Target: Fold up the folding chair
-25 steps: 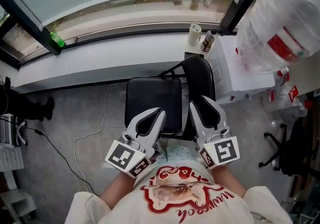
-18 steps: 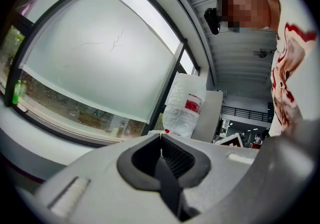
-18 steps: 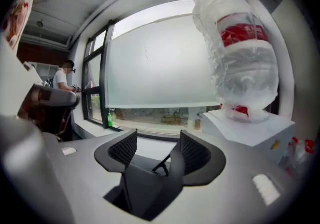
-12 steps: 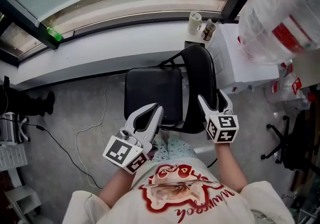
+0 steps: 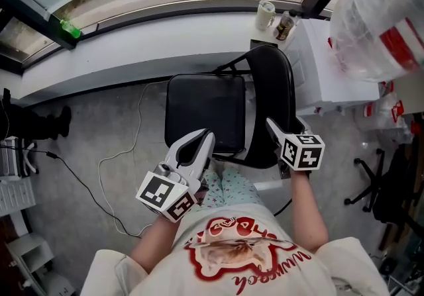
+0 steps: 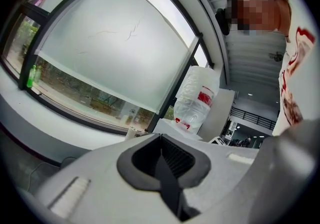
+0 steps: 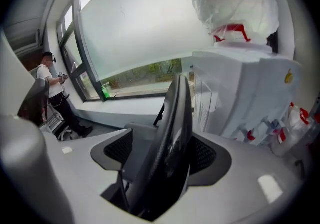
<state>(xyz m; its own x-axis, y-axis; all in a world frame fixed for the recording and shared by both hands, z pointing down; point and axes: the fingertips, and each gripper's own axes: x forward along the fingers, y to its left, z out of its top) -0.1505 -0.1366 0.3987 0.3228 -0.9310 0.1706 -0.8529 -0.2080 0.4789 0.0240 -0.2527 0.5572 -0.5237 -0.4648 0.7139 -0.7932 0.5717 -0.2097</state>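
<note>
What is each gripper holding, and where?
Nothing yet. The right gripper, jaws just opened, straddles the chair backrest unclamped; the left gripper is shut, empty.

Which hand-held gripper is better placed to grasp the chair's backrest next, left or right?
Right. The right hand-held gripper has just opened its jaws, and the backrest stands between them, not yet pinched. The left hand-held gripper is shut, near the front edge of the seat.

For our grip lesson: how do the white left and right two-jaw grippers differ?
The left gripper has its jaws together; the right gripper has just opened its jaws. The left holds nothing; the right straddles the black folding chair's upright backrest. Both are white with marker cubes.
</note>
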